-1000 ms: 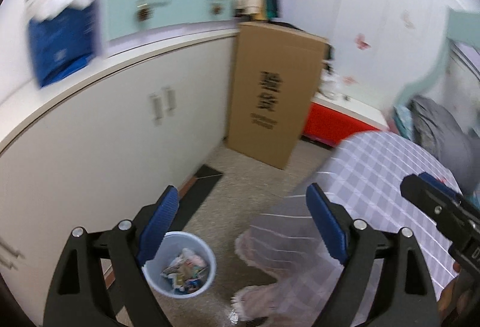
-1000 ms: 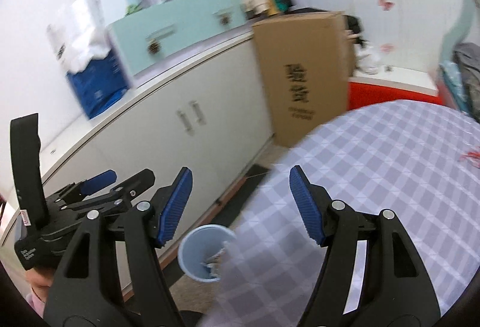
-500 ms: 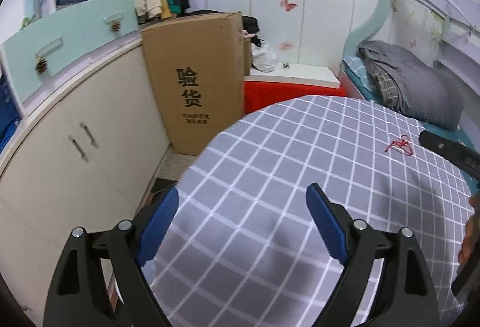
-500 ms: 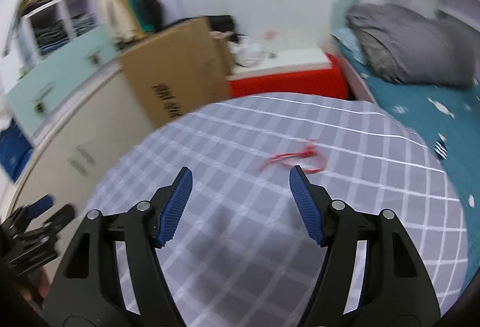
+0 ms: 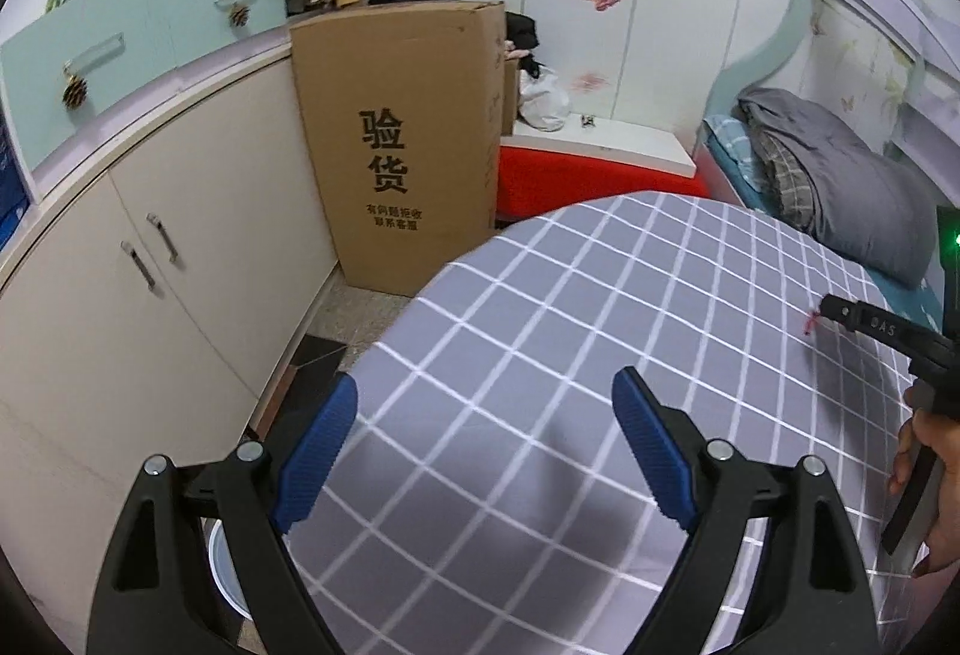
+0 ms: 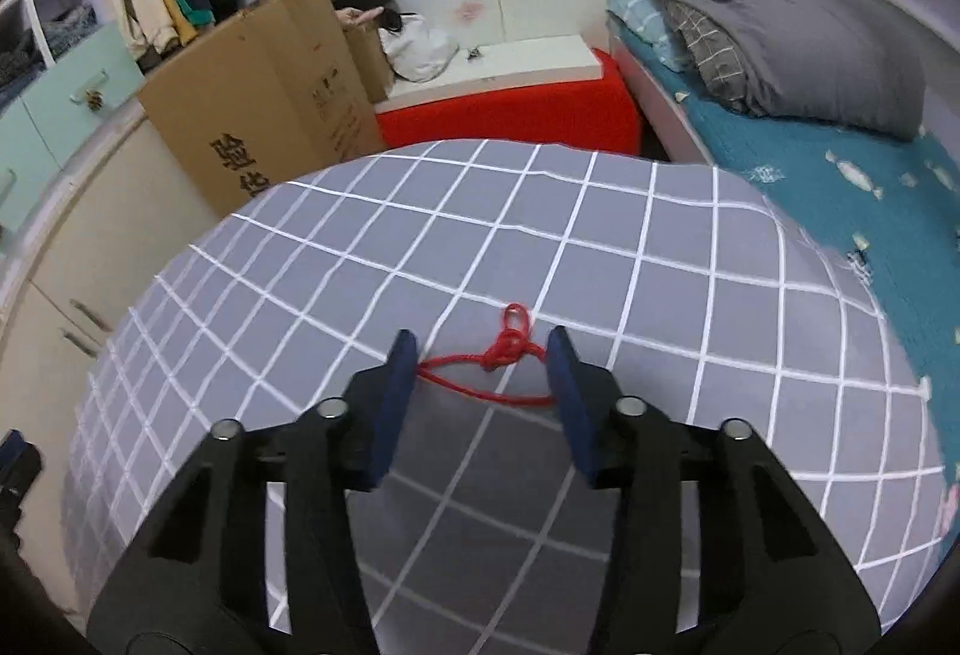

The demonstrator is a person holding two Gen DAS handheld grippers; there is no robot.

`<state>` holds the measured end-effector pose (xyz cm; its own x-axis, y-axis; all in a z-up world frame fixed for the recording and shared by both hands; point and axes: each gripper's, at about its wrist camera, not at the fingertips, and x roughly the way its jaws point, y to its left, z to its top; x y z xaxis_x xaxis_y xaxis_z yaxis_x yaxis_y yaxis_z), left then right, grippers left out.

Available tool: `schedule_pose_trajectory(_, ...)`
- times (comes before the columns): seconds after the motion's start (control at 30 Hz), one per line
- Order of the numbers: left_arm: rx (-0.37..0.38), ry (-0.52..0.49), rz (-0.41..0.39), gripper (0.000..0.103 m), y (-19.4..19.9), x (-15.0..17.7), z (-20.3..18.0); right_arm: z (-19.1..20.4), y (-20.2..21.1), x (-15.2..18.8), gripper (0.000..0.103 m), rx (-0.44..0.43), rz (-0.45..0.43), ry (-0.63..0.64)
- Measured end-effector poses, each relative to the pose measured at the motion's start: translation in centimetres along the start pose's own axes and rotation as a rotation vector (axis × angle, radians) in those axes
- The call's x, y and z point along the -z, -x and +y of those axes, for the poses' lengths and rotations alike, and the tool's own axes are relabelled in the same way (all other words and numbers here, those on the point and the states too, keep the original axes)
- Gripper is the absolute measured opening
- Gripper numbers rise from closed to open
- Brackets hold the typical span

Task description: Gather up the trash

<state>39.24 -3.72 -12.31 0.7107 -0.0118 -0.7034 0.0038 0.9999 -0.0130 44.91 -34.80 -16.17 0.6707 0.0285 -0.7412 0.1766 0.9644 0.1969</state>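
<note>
A: Right gripper (image 6: pixel 482 362) is down at the tablecloth (image 6: pixel 660 295), jaws apart w/ the red string (image 6: pixel 507 349) lying between them. Not clamped yet. One loop runs over to the left pad (image 6: pixel 393 403), the knot sits nearer the right one.

B: So which step?

A: Pick-up approach, I'd say. String's the only trash I can see on the table, roughly mid-cloth, right side of the scene as the left cam sees it. Just a red speck there (image 5: pixel 811 322), at the tip of the right tool.

B: Left gripper?

A: Left gripper (image 5: pixel 485 454) hangs over the near-left edge of the table, jaws wide apart, nothing between them. Idle, I think.

B: Where does the string go?

A: Prob. the bin (image 5: pixel 225 565): only a pale rim shows, low on the floor behind the left finger, near the white cabinet (image 5: pixel 180 283). Can't see inside it from here.

B: Next move needs?

A: Close the right jaws squarely on the knot, pads low enough to catch thin cord w/o bunching up the cloth. It's limp and light, so a loop could slip out. Grab the thick tangle, not a single strand. Then lift and carry left to the bin.

B: Anything in the way?

A: Cardboard box (image 5: pixel 402 144) stands far-left beyond the table, well apart from that route, as far as I can judge.
</note>
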Motion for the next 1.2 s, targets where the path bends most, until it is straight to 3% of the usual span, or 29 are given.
schedule_pose_trajectory(0.13, -0.006, 0.035, -0.002, 0.085, -0.3, 0.1, 2.7, 0.7, -0.4, -0.2, 0.005, 0.005, 0.005, 0.02)
schedule_pose_trajectory(0.3, -0.009, 0.087, -0.002, 0.085, -0.2, 0.7, 6.2, 4.9, -0.1, 0.9, 0.004, -0.074, 0.006, 0.074)
schedule_pose_trajectory(0.5, -0.024, 0.162, 0.005, 0.085, 0.3, 2.4, 11.4, 12.9, 1.5, 2.6, 0.004, -0.239, -0.014, 0.155)
schedule_pose_trajectory(0.6, -0.039, 0.184, 0.012, 0.085, 0.4, 3.3, 13.4, 15.6, 2.9, 2.8, 0.004, -0.234, -0.056, 0.201)
schedule_pose_trajectory(0.73, -0.067, 0.202, 0.012, 0.085, 0.5, 4.2, 16.0, 13.6, 3.0, 1.8, 0.006, -0.089, -0.107, 0.169)
schedule_pose_trajectory(0.8, -0.074, 0.22, 0.012, 0.085, 0.3, 4.3, 16.9, 10.6, 2.7, 1.2, 0.03, -0.008, -0.103, 0.112)
schedule_pose_trajectory(0.83, -0.073, 0.232, 0.016, 0.085, 0.1, 4.4, 17.3, 9.2, 2.6, 1.1, 0.06, 0.035, -0.111, 0.094)
schedule_pose_trajectory(0.87, -0.072, 0.24, 0.019, 0.085, 0.0, 4.4, 17.5, 8.4, 2.3, 1.0, 0.063, 0.069, -0.112, 0.095)
schedule_pose_trajectory(1.1, -0.052, 0.26, 0.039, 0.085, -1.3, 4.8, 17.5, 5.5, -1.3, 0.4, 0.062, 0.03, -0.015, 0.031)
schedule_pose_trajectory(1.2, -0.061, 0.236, 0.044, 0.085, -1.4, 5.1, 17.4, 6.1, -2.2, -0.1, 0.035, 0.018, 0.009, 0.029)
